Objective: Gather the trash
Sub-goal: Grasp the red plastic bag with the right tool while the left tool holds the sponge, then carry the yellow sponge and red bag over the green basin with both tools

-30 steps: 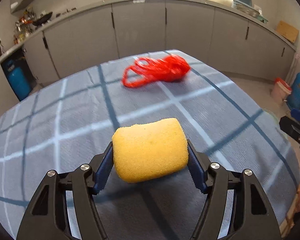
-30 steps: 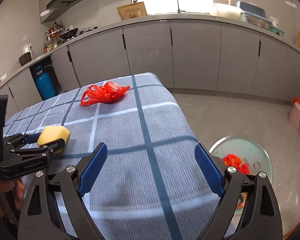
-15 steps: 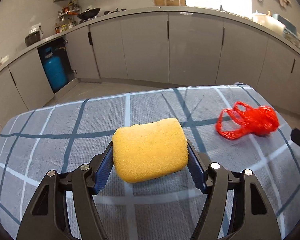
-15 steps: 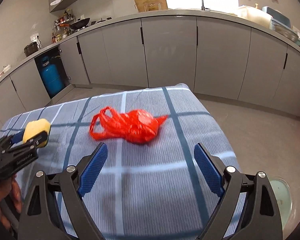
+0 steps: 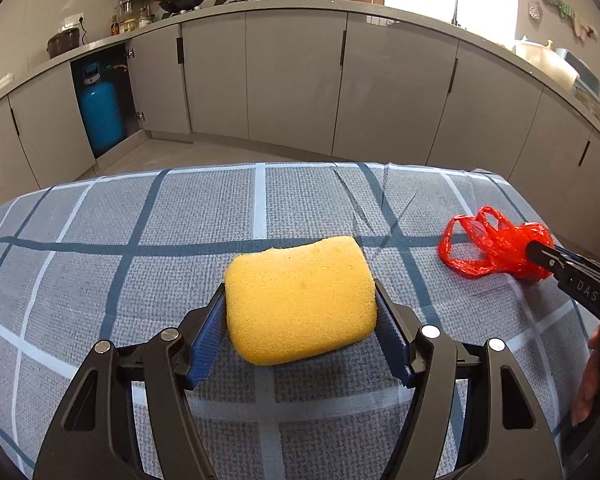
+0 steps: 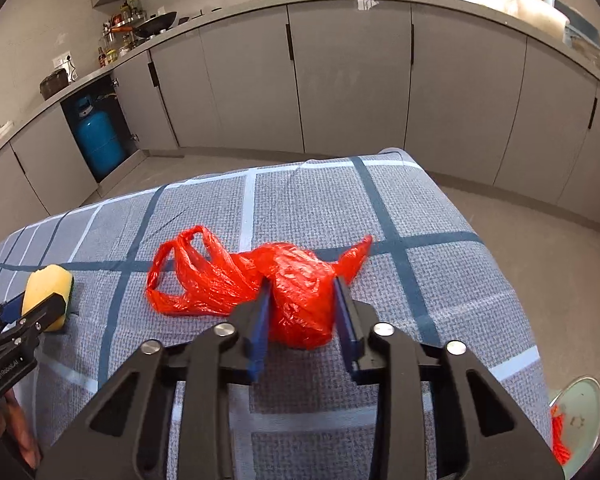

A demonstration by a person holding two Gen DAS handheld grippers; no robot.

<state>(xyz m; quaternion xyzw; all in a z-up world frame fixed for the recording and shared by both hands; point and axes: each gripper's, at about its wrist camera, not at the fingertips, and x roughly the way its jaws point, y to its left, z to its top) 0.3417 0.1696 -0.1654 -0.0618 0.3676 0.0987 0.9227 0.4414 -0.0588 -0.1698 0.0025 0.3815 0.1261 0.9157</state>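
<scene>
Over on the far left a blue gas bottle [image 6: 98,142] sat in an open cupboard under the kitchen counter, with a wok [image 5: 184,0] up top by the stove. Closer in, the left gripper [image 5: 300,320] had its fingers clamped on a yellow sponge [image 5: 300,298], blue pads pressed against both short sides, held just above the table [image 5: 100,240] with its grey checked cloth; from the right wrist view you could see that same sponge poking out at the left edge. Moving right along the table, the red plastic bag [image 6: 252,280] lay crumpled near the right end, handles flopped out toward the left. The right gripper [image 6: 302,308] was right on it: its fingers had just been closing and now squeezed the bunched middle of the bag, plastic bulging between the two blue pads. The bag was still resting on the cloth, as far as I could tell. Down past the table's right edge, on the floor, there was a pale green round bin [image 6: 580,416] with something red inside it already.
</scene>
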